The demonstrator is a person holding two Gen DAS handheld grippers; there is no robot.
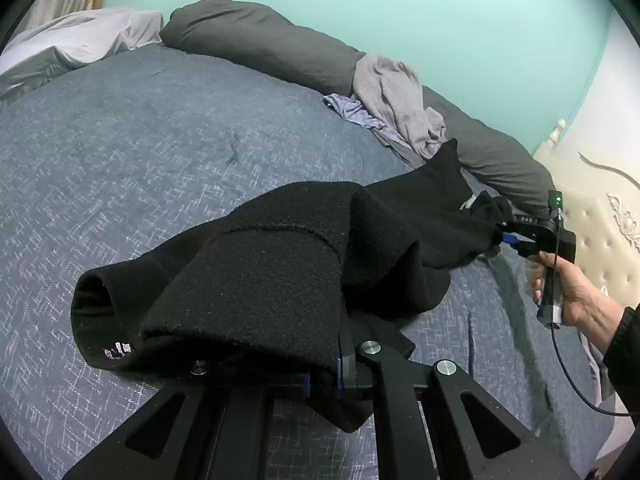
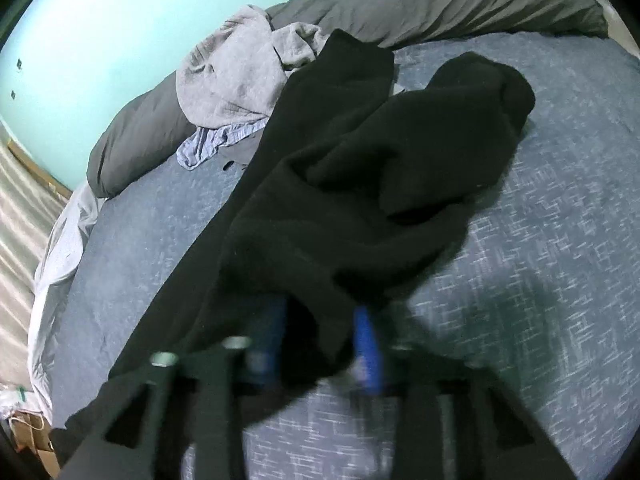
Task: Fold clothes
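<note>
A black fleece garment (image 1: 280, 256) hangs stretched over the blue bed cover (image 1: 140, 140), held between both grippers. My left gripper (image 1: 324, 376) sits at the bottom of the left wrist view, its blue pads close together and shut on a thick fold with a sleeve opening drooping to the left. At the right of that view, a hand (image 1: 576, 296) holds my right gripper (image 1: 505, 237), which pinches the garment's far end. In the blurred right wrist view the black garment (image 2: 360, 184) runs away from my right gripper (image 2: 320, 336), with bunched cloth between the blue fingers (image 2: 366, 340).
A grey garment (image 1: 396, 96) and a pale blue cloth (image 1: 352, 112) lie piled against a rolled dark grey duvet (image 1: 260, 40) along the turquoise wall. White bedding (image 1: 80, 40) lies at the far left, a cream headboard (image 1: 600, 224) at the right. A paper bag (image 2: 32, 432) stands beside the bed.
</note>
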